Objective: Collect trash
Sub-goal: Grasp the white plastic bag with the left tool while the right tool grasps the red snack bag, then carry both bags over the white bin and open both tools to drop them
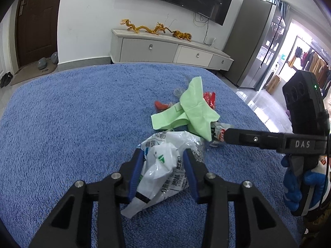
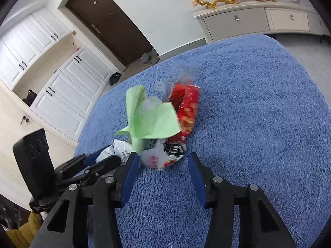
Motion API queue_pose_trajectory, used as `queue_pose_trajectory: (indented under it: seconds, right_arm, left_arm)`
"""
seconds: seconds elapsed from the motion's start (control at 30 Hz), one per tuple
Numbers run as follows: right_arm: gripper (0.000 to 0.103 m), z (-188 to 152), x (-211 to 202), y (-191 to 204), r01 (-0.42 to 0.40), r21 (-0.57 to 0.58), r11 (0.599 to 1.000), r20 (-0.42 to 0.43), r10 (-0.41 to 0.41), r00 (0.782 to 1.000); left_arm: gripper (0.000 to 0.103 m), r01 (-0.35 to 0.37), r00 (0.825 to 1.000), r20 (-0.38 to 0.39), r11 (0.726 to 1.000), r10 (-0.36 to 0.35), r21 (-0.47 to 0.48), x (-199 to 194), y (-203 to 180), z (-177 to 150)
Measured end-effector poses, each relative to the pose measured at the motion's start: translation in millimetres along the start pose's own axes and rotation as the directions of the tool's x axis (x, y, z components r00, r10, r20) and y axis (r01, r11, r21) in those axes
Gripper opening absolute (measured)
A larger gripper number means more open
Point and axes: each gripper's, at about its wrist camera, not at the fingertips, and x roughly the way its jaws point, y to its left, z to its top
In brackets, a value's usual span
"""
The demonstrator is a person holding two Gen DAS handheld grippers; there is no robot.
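Straddling a crumpled white plastic bag (image 1: 163, 169), the left gripper (image 1: 163, 161) has its blue-padded fingers (image 1: 136, 171) spread either side of it, jaws parted, pads not clearly pressing. The bag lies on the blue fuzzy cover (image 1: 62, 124), at the near end of a small litter heap. Just beyond it sits a pale green paper sheet (image 1: 192, 107), draped over a red snack wrapper (image 1: 210, 100). The right gripper (image 2: 163, 165) hovers low with jaws wide apart and nothing between them, just short of a white-and-red printed packet (image 2: 165, 155). The green sheet and red wrapper look motion-blurred from this side.
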Motion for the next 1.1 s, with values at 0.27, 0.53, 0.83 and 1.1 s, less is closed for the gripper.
queue_pose_trajectory:
  seconds: [0.27,0.53,0.83,1.1]
  right_arm:
    - [0.046,8,15,7,0.111,-0.030,0.993,-0.004,-0.111,0.994]
    - [0.034,18,27,14,0.171,-0.075,0.982,-0.037,-0.174,0.984]
    - [0.021,-12,-7,14,0.189,-0.081,0.979,-0.047,-0.193,0.980]
    - [0.021,-53,-89,3,0.178,-0.023,0.984,0.032,-0.177,0.984]
  left_arm:
    - [0.032,0.003,1.000,0.000,1.000,-0.003,0.002,-2,1,-1]
    - [0.024,-0.013,1.000,-0.002,1.000,0.013,0.020,-10,-12,-8]
    - [0.020,0.000,1.000,-0.010,1.000,0.000,-0.023,-43,-26,-39]
    - [0.020,0.003,1.000,0.023,0.999,-0.002,-0.040,-84,-46,-55]
